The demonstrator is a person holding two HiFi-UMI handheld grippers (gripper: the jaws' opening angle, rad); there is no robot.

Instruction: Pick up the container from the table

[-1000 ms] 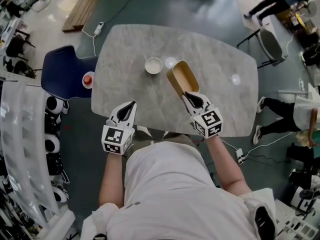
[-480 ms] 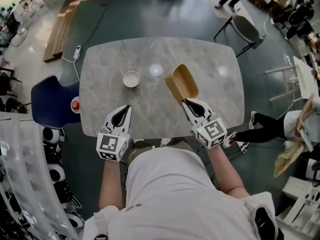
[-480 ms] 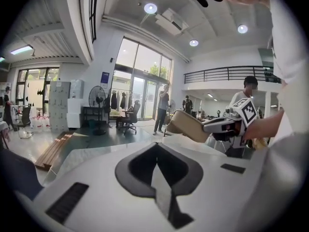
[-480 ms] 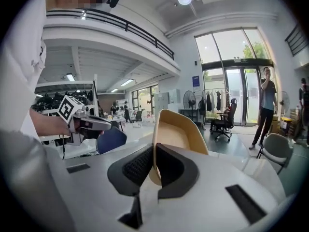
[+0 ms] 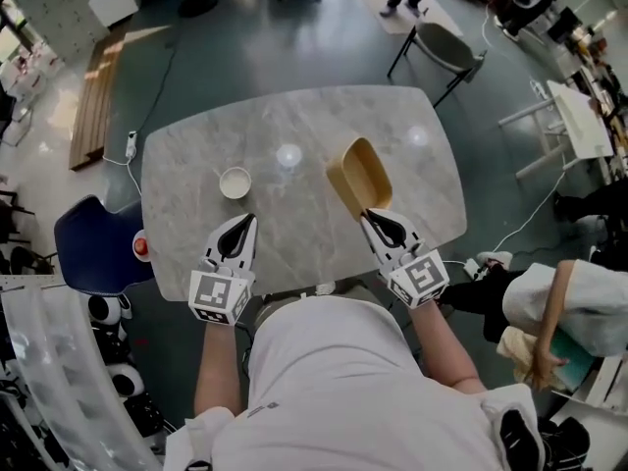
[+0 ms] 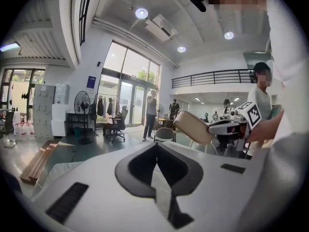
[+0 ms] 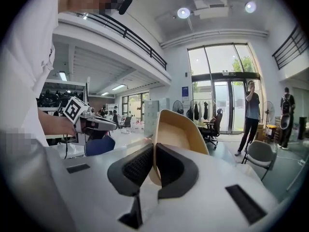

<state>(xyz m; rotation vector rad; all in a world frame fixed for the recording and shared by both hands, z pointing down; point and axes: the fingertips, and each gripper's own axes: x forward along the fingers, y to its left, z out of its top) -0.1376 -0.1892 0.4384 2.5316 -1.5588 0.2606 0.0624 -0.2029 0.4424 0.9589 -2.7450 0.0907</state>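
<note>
The container (image 5: pixel 359 177) is a tan oval tub with a pale inside, tilted up over the marble table (image 5: pixel 294 126). My right gripper (image 5: pixel 377 221) is shut on its near rim. In the right gripper view the rim (image 7: pixel 176 129) stands edge-on between the dark pads (image 7: pixel 137 166) of the right gripper (image 7: pixel 154 164). My left gripper (image 5: pixel 238 234) hovers at the table's near edge, shut and holding nothing. In the left gripper view its jaws meet at the tip of the left gripper (image 6: pixel 157 151), with the container (image 6: pixel 193 127) to the right.
A small white bowl (image 5: pixel 235 182) sits on the table's left part. A blue chair (image 5: pixel 93 248) with a red object (image 5: pixel 142 247) stands left of the table, and a grey chair (image 5: pixel 442 47) beyond it. People stand in the hall around it.
Both grippers have risen and the container has come up with the right one, tilting more upright. The table now looks smaller and farther below.
</note>
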